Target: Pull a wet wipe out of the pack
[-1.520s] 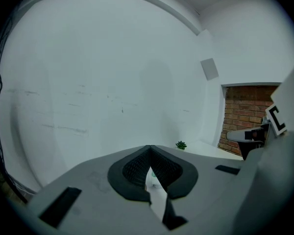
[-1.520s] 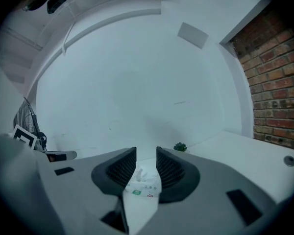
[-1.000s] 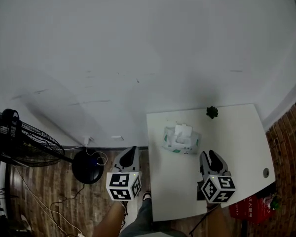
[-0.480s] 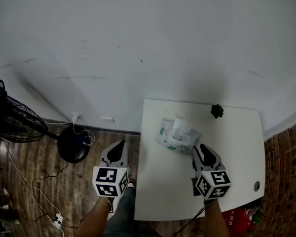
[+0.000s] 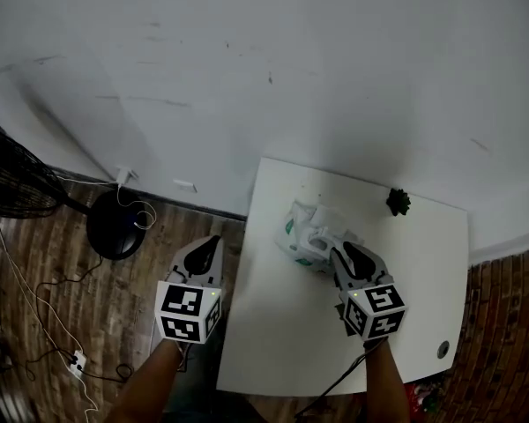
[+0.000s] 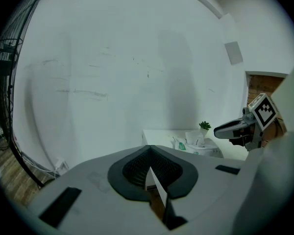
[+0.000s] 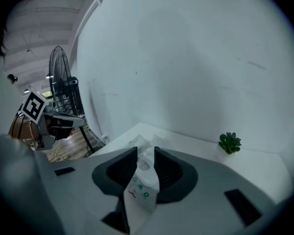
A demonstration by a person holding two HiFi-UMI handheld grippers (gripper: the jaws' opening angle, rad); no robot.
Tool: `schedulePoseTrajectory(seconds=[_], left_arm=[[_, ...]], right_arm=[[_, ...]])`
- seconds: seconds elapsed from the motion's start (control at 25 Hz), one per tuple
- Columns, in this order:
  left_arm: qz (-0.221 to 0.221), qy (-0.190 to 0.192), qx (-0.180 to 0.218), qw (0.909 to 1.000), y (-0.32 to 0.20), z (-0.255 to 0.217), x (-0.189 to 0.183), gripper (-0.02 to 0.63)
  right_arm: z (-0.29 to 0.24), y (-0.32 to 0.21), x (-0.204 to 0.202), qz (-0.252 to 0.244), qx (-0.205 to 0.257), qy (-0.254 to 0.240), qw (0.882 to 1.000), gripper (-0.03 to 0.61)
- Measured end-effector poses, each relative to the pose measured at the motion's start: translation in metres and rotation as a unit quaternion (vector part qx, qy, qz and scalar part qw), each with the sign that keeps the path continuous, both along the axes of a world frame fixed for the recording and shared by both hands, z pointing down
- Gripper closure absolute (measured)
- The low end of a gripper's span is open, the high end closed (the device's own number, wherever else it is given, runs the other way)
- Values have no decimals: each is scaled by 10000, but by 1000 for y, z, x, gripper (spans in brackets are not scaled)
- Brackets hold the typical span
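A white wet wipe pack (image 5: pixel 307 236) with green print lies at the far left of the white table (image 5: pixel 406 280), a crumpled wipe (image 5: pixel 324 222) sticking up from its top. My right gripper (image 5: pixel 342 254) is open, its tips at the pack's near right edge. In the right gripper view the pack (image 7: pixel 139 187) and its wipe tuft (image 7: pixel 148 156) show in the gap of my right gripper (image 7: pixel 146 152). My left gripper (image 5: pixel 210 243) is shut and empty, left of the table and over the wooden floor. The left gripper (image 6: pixel 149 148) faces the wall, the pack (image 6: pixel 198 143) far to its right.
A small green plant (image 5: pixel 398 203) stands at the table's back edge. A black fan (image 5: pixel 9 174) and its round base (image 5: pixel 115 227) with cables sit on the floor at the left. A white wall runs behind the table. Brick-patterned flooring (image 5: pixel 511 342) lies right of it.
My right gripper has moved forward to the pack's near edge. The left gripper keeps its place left of the table. The head view has swung, so the table sits further right.
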State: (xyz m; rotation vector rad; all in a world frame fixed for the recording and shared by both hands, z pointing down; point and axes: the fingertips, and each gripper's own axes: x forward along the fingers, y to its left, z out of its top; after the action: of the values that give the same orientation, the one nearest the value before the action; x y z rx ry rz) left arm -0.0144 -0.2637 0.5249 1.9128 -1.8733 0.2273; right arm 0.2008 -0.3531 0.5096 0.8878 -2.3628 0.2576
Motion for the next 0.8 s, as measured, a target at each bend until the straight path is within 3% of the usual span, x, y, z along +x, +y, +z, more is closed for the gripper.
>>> schedulePoseTrajectory(seconds=[0.36, 0.6, 0.8], left_arm=[[-165, 97, -176, 9997, 0, 24, -10, 614], [-254, 163, -238, 9993, -2, 31, -19, 614], [-272, 183, -302, 9990, -4, 36, -22, 614]], right_arm=[[23, -11, -13, -1192, -202, 739, 9899, 468], [32, -14, -13, -1801, -339, 1168, 9761, 468], [40, -14, -17, -2433, -408, 1476, 9578, 470]])
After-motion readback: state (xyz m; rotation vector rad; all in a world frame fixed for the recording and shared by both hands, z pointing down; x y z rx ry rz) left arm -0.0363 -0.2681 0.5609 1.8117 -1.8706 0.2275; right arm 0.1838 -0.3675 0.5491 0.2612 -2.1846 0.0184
